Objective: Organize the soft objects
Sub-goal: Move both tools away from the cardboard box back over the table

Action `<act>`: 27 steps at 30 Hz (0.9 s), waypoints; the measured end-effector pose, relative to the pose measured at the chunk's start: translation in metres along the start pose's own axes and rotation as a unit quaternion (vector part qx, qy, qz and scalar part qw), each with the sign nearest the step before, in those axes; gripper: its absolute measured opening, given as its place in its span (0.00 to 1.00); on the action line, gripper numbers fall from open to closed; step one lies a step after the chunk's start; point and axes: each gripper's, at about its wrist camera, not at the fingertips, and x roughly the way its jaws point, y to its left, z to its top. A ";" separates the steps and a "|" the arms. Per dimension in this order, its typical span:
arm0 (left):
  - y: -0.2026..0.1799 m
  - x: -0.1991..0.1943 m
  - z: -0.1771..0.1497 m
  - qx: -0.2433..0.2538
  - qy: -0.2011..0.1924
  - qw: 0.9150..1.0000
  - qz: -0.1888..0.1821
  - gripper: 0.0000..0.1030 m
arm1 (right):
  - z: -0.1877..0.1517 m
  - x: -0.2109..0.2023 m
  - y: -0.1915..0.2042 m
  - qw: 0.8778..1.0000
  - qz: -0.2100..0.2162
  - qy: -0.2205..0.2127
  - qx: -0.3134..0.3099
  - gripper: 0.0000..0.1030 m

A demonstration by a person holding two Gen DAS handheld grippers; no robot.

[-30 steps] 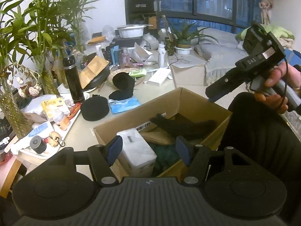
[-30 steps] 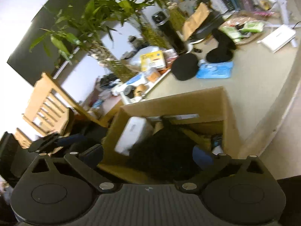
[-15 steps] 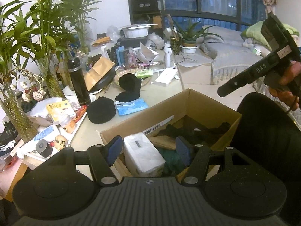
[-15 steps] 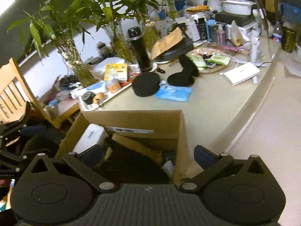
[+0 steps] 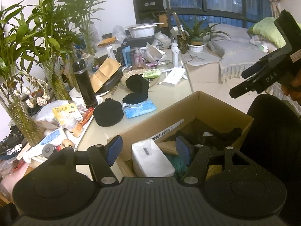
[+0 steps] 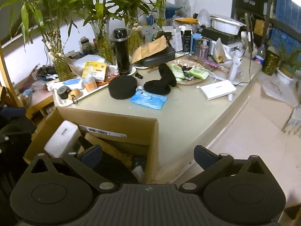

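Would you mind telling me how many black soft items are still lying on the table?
2: a round black cap beside the tray, and a black sock behind the blue packet. Clutter may hide others.

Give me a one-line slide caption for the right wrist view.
Open right gripper above a cardboard box, facing black soft items on a cluttered table.

A round black knit cap (image 6: 122,89) lies flat on the desk (image 6: 188,113) beside a slumped black sock (image 6: 161,82). More dark cloth (image 5: 216,133) fills the open cardboard box (image 5: 188,111)
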 end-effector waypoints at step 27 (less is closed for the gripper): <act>0.063 0.013 0.013 -0.027 0.045 0.996 0.072 0.60 | 0.008 0.005 -0.039 0.999 0.030 0.006 0.032 1.00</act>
